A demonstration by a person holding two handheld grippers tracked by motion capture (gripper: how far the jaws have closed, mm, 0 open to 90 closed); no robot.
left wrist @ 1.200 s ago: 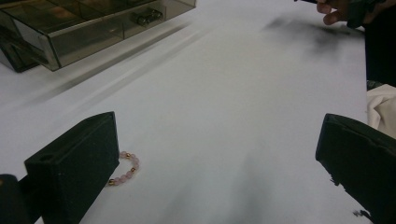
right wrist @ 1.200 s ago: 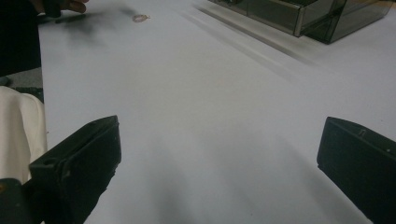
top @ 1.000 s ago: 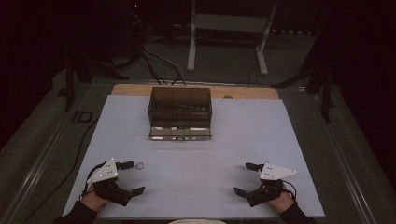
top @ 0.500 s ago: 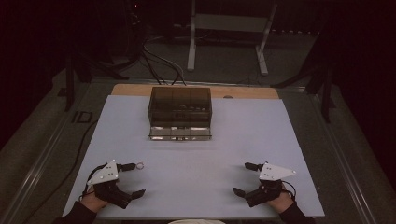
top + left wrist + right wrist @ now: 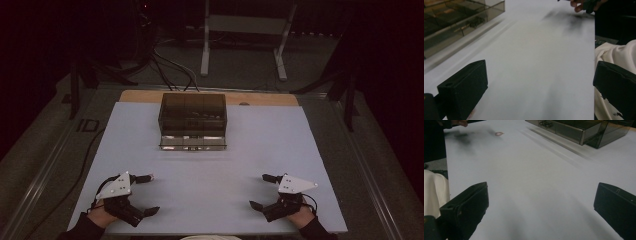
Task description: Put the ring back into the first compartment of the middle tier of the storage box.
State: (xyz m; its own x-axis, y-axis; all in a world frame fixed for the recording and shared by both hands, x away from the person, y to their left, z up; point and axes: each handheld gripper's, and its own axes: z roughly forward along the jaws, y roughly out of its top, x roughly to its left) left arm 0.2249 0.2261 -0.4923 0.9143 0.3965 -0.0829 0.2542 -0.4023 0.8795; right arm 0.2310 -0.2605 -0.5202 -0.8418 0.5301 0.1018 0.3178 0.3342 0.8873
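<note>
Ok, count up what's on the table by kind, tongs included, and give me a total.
Tongs: 2, the left tongs and the right tongs, both open and holding nothing.
Smoky see-through organizer box: 1.
Small ring lying beside the left tongs: 1.
Total: 4.

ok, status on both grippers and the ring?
Left gripper open, empty. Right gripper open, empty. Small ring on white table by left gripper, untouched. Path clear.
</note>
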